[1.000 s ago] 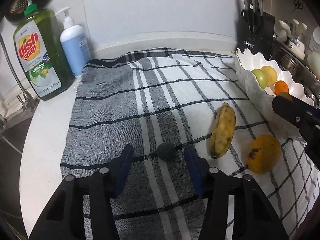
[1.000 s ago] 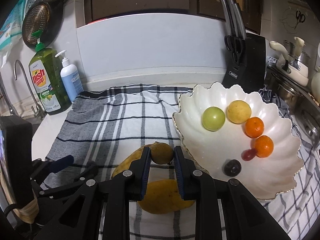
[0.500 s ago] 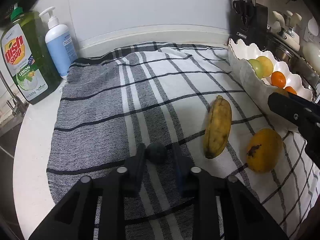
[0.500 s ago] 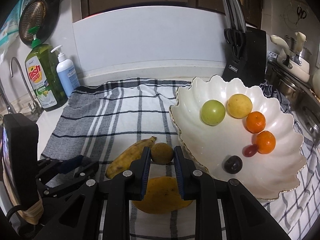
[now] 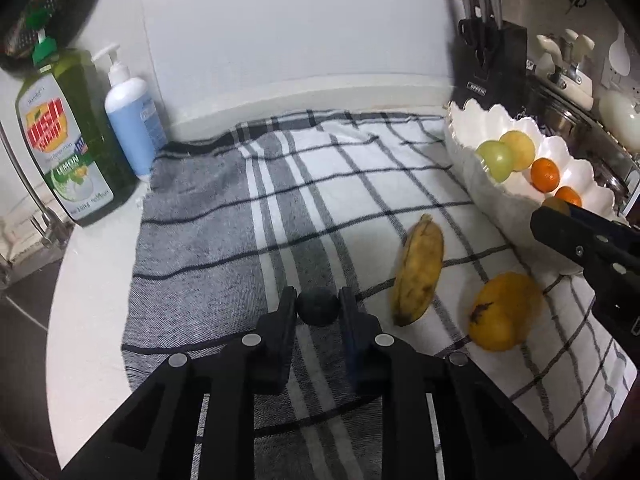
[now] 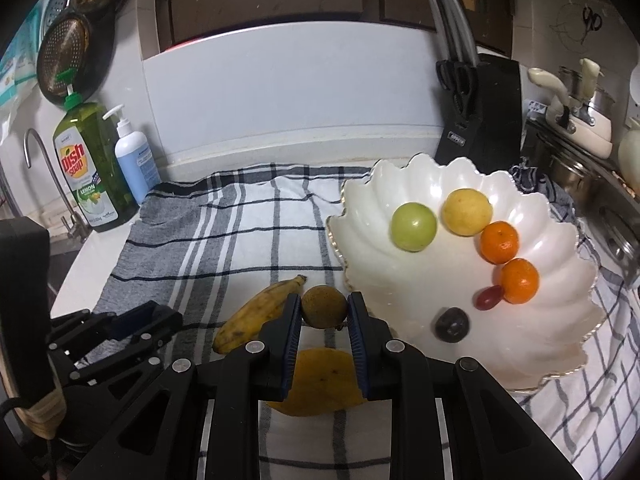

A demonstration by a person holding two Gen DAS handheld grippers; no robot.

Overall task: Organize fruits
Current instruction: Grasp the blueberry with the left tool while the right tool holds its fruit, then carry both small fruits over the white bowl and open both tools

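A small dark round fruit (image 5: 317, 306) sits pinched between the two fingers of the left tool (image 5: 318, 307), just above the checked cloth (image 5: 224, 240). The right tool (image 6: 324, 307) squeezes a brown round fruit (image 6: 323, 306) — it hangs beside the white bowl (image 6: 560, 320), to the right of the tool. A banana (image 6: 256, 314) lies left of it, and a mango (image 6: 320, 380) lies under it.
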